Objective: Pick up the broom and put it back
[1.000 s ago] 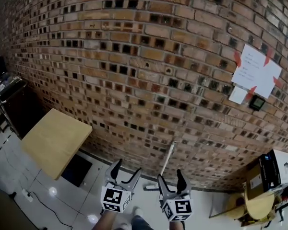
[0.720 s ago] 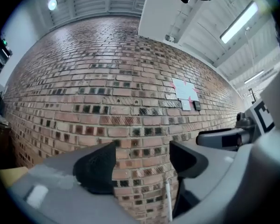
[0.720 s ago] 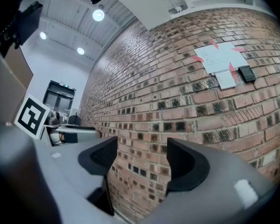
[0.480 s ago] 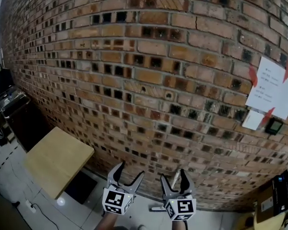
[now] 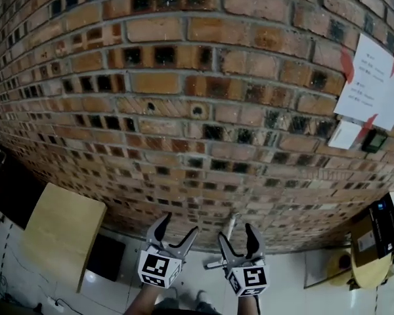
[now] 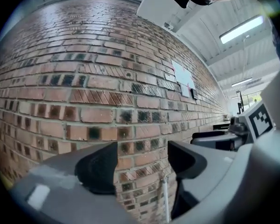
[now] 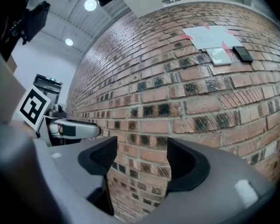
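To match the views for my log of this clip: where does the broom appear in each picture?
Head view: the broom is low and centre, leaning against the brick wall.
Left gripper view: its pale handle shows at the bottom, in the gap between the parted jaws.
Right gripper view: the broom is not in it.
Shared landmark: the white paper taped to the wall.

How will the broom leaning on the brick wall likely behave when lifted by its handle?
The broom has a thin, straight handle, so it probably stays stiff and feels light. It only leans on the brick wall, so a sideways nudge would likely slide it along the wall and topple it. Gripped near the top, its head end may swing.
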`<state>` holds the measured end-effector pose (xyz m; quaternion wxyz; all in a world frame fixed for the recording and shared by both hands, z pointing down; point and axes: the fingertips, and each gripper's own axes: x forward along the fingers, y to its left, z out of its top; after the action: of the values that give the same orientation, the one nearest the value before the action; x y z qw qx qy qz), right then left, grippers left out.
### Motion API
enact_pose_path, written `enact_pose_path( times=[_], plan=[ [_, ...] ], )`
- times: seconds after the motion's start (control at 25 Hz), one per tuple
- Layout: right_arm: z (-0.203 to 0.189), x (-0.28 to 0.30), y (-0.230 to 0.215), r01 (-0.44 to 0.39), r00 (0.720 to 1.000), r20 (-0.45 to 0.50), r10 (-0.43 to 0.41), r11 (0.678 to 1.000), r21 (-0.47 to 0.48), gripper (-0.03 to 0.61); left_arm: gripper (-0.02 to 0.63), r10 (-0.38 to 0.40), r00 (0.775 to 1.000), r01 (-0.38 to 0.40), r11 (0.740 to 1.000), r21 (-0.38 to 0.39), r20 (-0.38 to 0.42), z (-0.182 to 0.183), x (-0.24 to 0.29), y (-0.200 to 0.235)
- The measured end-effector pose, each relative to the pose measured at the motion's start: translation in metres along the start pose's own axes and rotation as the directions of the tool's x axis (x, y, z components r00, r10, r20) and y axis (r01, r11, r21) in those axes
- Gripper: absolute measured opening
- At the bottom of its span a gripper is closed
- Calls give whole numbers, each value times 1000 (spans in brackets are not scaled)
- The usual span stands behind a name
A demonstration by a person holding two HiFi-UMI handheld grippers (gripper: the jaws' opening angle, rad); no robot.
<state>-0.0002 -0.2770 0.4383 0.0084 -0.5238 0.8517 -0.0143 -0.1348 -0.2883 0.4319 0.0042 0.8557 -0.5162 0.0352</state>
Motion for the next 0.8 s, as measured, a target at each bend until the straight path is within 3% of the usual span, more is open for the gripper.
enact_pose_path(
  times=[0.2, 0.32, 0.52, 0.8],
  plan=[
    [-24, -13, -19, 81, 995, -59, -80, 997, 17, 328, 336, -137, 989, 136, 991, -11, -50, -20, 32, -21],
    [-35, -26, -27, 107, 990, -99, -104, 994, 26, 328, 336, -224, 972, 224, 974, -10, -76, -30, 48, -43],
    [-68, -57, -47, 200, 970, -145, -194, 979, 31, 328, 327, -381, 916, 382, 924, -17, -123, -55, 67, -85],
    [-119, -116, -73, 328, 930, -193, -313, 943, 53, 328, 331, -518, 837, 522, 852, -25, -174, -91, 80, -136]
  ],
)
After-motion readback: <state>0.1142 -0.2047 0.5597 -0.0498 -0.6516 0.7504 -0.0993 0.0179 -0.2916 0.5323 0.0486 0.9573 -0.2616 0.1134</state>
